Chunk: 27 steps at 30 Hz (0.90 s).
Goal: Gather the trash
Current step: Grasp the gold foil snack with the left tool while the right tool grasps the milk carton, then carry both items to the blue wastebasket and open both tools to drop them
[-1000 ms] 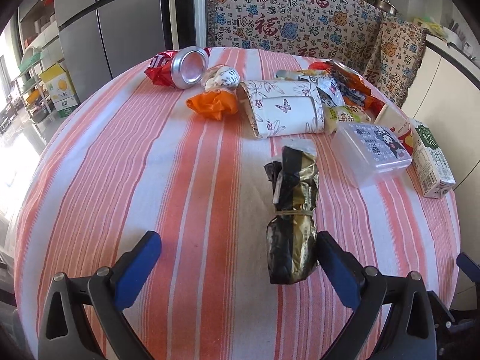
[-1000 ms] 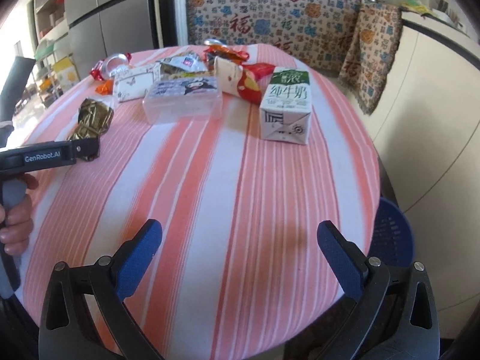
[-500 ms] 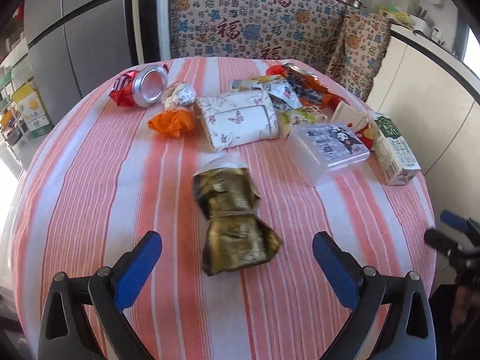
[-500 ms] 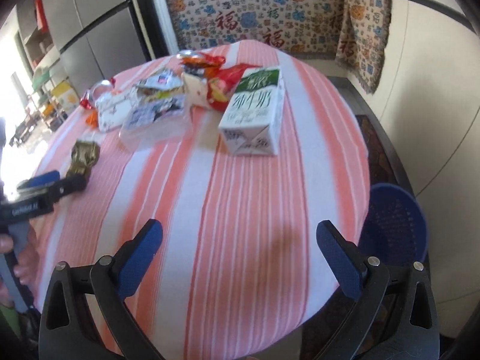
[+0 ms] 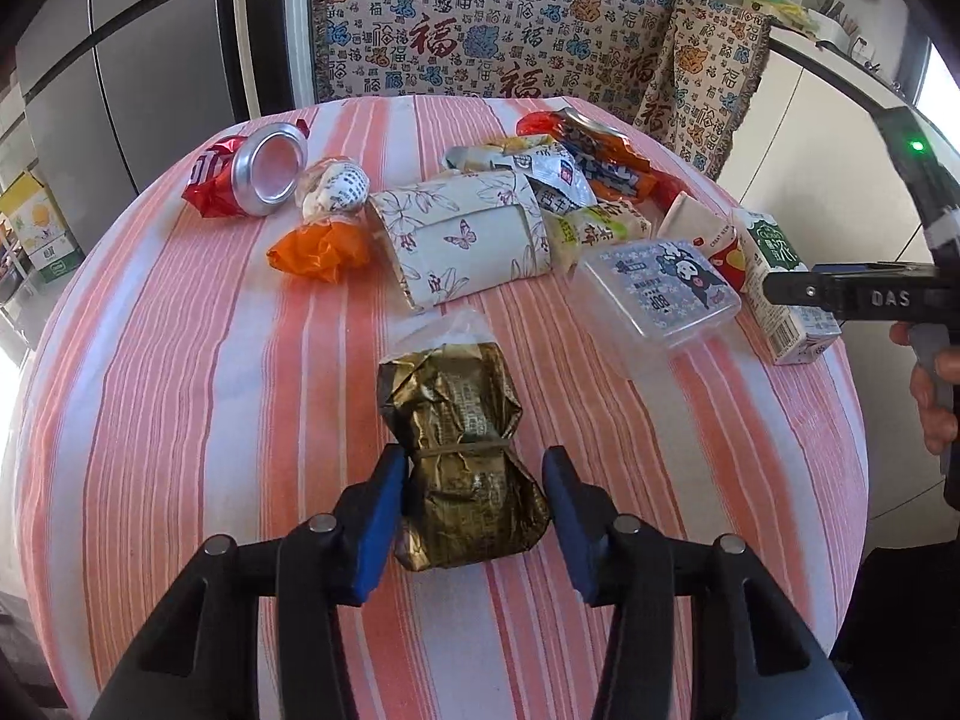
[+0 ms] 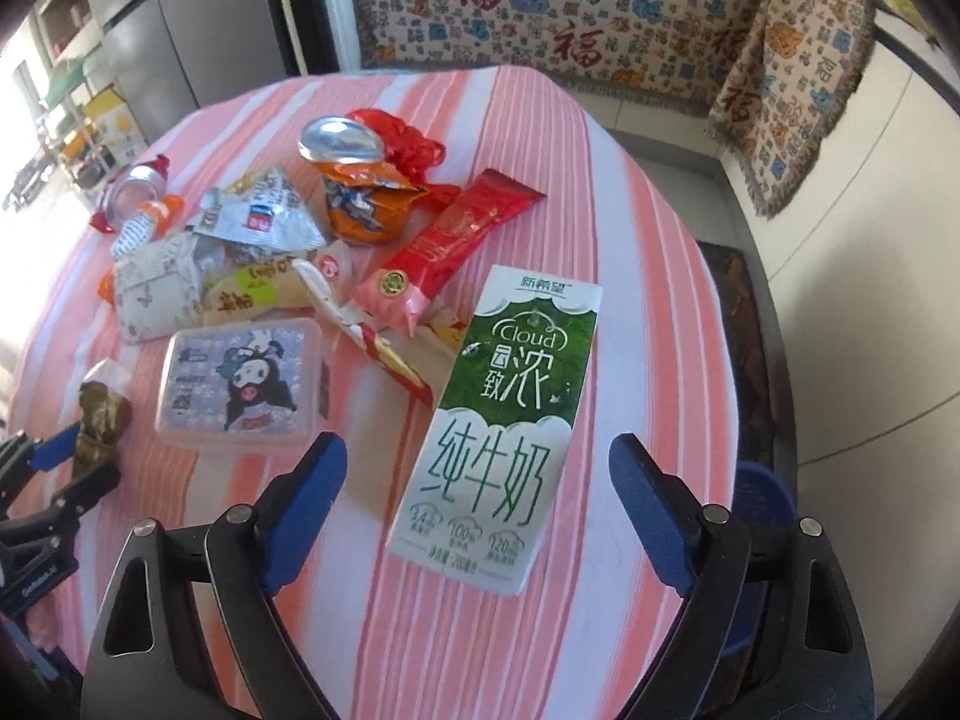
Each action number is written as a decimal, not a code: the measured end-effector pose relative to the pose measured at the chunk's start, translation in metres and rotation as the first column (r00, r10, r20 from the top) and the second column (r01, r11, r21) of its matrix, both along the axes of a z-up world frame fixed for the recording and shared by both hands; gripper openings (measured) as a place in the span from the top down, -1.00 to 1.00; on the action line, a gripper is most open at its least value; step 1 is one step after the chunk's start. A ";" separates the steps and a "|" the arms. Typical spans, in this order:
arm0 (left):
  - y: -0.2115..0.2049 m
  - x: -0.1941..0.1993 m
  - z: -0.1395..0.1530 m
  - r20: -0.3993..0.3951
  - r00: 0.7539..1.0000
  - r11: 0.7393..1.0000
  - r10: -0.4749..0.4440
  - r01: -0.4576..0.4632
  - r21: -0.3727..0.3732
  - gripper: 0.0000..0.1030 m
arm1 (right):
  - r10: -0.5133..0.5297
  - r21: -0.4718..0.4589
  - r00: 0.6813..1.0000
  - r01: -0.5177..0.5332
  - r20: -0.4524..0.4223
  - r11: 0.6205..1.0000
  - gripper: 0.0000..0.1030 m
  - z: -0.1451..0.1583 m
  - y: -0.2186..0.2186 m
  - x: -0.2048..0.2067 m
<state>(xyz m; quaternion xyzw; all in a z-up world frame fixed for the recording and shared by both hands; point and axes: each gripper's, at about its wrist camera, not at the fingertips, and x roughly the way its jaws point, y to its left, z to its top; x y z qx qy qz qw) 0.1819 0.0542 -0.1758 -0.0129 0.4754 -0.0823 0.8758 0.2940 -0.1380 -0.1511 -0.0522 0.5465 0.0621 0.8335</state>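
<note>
A crumpled gold foil wrapper (image 5: 462, 450) lies on the striped round table (image 5: 180, 360). My left gripper (image 5: 474, 480) has narrowed around its near end; the left pad touches it and the right pad stands a little off. The wrapper also shows in the right wrist view (image 6: 102, 420). My right gripper (image 6: 480, 468) is open over the near end of a green and white milk carton (image 6: 504, 420), which lies flat. The carton also shows in the left wrist view (image 5: 780, 294).
Past the wrapper lie a clear plastic box (image 5: 654, 294), a butterfly-print pack (image 5: 462, 240), an orange wrapper (image 5: 318, 249), a crushed can (image 5: 264, 171) and several snack wrappers (image 6: 450, 240). A blue bin (image 6: 762, 498) stands on the floor beyond the table's right edge.
My left gripper has moved in onto the gold wrapper and its jaws have narrowed around it. My right gripper has moved forward over the milk carton, still open.
</note>
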 end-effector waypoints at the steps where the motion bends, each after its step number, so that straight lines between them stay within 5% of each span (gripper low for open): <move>1: 0.000 -0.001 0.001 0.005 1.000 1.000 -0.003 0.003 0.003 0.22 | -0.016 -0.006 1.000 0.016 -0.017 1.000 -0.36 -0.002 -0.002 0.003; 3: 0.002 -0.004 0.003 0.014 1.000 1.000 -0.011 0.011 -0.008 0.25 | -0.039 0.019 0.999 0.039 -0.029 0.999 -0.04 -0.003 -0.010 0.004; 14: -0.010 -0.038 0.039 0.096 0.994 0.993 -0.057 0.066 -0.096 0.29 | -0.012 0.179 0.996 -0.004 0.087 0.984 -0.01 0.042 -0.054 -0.043; 20: -0.071 -0.039 0.061 0.126 0.977 0.971 -0.173 0.191 -0.143 0.29 | -0.099 0.208 0.987 0.071 0.129 0.976 -0.02 0.058 -0.120 -0.059; 27: -0.184 -0.022 0.069 0.121 0.927 0.911 -0.356 0.373 -0.178 0.29 | -0.251 0.217 0.963 0.225 0.098 0.950 -0.02 0.048 -0.226 -0.074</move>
